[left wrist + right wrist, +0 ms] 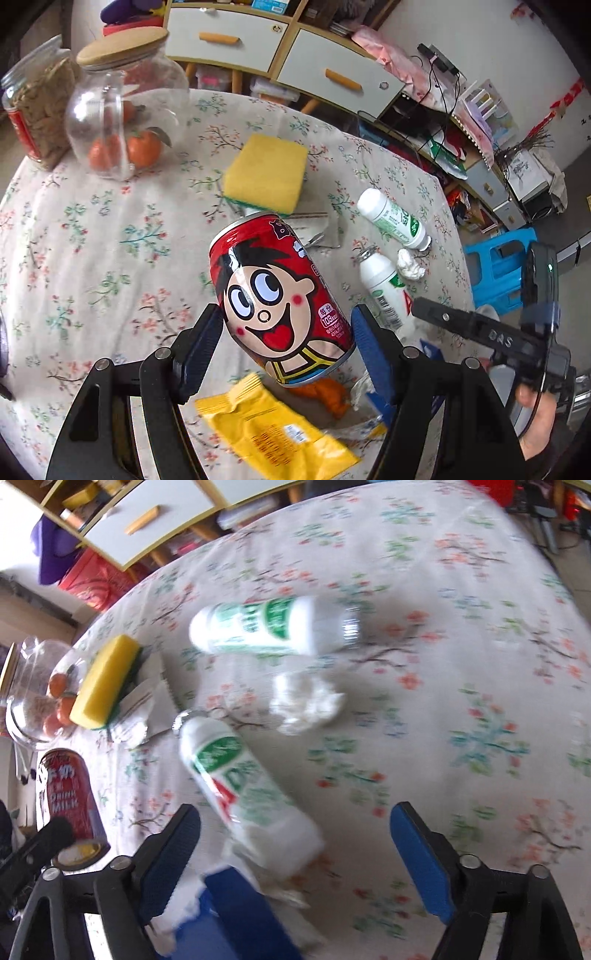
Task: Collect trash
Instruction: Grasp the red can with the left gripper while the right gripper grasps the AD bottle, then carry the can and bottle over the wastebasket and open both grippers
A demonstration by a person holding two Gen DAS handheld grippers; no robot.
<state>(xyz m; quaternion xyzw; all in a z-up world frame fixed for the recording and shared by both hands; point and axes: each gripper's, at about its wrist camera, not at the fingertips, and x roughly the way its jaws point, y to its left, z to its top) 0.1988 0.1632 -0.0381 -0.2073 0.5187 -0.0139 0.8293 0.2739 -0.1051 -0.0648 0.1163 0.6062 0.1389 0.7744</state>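
My left gripper point(286, 332) is shut on a red milk can point(280, 299) with a cartoon face and holds it tilted above the floral table. The can also shows at the left of the right wrist view point(68, 797). My right gripper point(295, 834) is open and empty, its jaws on either side of a lying white and green bottle point(240, 786). A second white bottle point(266, 627) and a crumpled tissue point(306, 701) lie beyond it. A yellow wrapper point(273, 432) and orange peel point(328, 395) lie under the can.
A yellow sponge point(266, 173) lies mid-table beside torn paper point(317, 225). A glass jar with oranges point(122, 118) and a biscuit jar point(33, 107) stand at the far left. A blue and white packet point(229, 915) lies by my right gripper. A blue stool point(498, 266) stands beyond the table edge.
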